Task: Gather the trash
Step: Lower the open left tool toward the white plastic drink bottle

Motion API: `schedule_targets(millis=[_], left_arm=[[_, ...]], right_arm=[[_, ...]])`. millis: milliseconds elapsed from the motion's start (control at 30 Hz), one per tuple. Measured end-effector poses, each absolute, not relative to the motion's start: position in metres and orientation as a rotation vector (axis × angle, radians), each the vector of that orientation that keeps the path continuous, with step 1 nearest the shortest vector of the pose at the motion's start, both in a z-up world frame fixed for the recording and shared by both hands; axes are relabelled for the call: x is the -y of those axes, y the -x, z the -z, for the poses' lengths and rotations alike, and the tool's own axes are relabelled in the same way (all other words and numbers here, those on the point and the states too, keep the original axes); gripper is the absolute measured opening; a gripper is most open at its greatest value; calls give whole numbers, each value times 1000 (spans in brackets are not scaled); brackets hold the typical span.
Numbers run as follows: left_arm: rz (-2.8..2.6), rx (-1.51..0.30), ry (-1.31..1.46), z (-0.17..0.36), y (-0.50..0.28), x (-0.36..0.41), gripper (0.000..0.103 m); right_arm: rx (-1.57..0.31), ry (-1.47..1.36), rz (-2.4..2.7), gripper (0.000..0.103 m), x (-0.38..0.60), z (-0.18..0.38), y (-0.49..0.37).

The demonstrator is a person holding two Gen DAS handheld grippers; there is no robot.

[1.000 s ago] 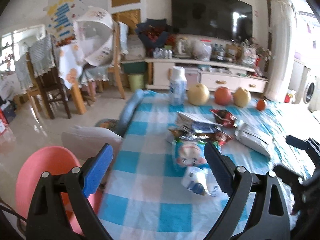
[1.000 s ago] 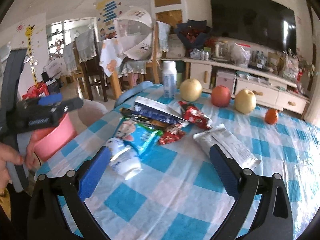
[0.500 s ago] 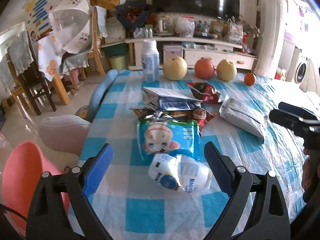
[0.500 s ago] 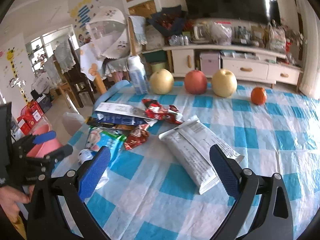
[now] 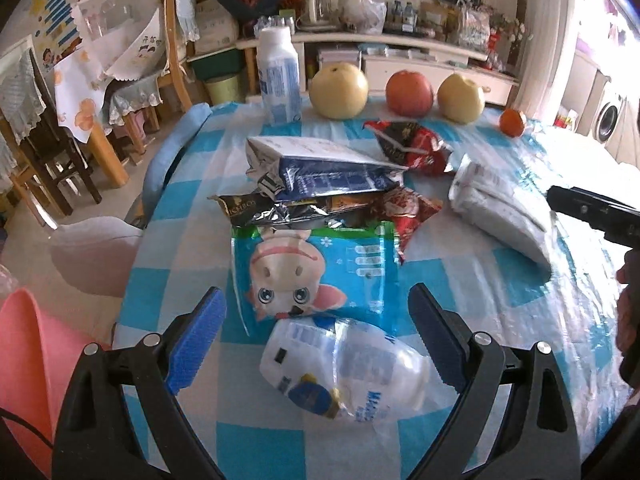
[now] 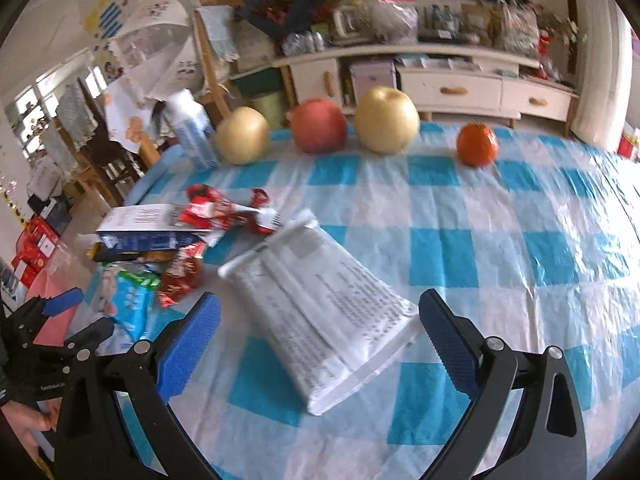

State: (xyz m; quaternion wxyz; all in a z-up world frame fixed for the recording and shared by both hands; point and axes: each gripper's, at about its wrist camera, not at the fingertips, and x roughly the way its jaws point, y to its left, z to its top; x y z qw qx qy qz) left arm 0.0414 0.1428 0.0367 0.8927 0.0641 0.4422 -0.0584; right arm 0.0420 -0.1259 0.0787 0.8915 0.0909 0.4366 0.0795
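— None of the trash is collected yet, as far as I see. My left gripper point(image 5: 316, 328) has its jaws wide apart, and the crushed plastic bottle point(image 5: 344, 368) lies between them, not touched.

— And your right side?

— The right gripper point(image 6: 318, 334) is also spread and holds nothing. The white pouch point(image 6: 320, 300) lies between its jaws on the checked tablecloth point(image 6: 520, 260).

— What is left?

— Everything, I think: the blue cartoon bag point(image 5: 316, 276) just ahead of the left jaws, the wrappers point(image 5: 320, 188) beyond it. The pink bin point(image 5: 28, 364) stands outside the left jaw.
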Motion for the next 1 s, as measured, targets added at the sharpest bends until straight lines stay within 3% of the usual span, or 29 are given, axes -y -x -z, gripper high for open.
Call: schedule_targets(millis=[700,1000], left_arm=[[502,-1065,67,-18,-57,-111,93],[582,-1048,-55,-24,-39,-89,93]], right_arm=[[-917,-131,-225,98,113,-81,-38],[-902,-108,-284,98,104,-84,-32]])
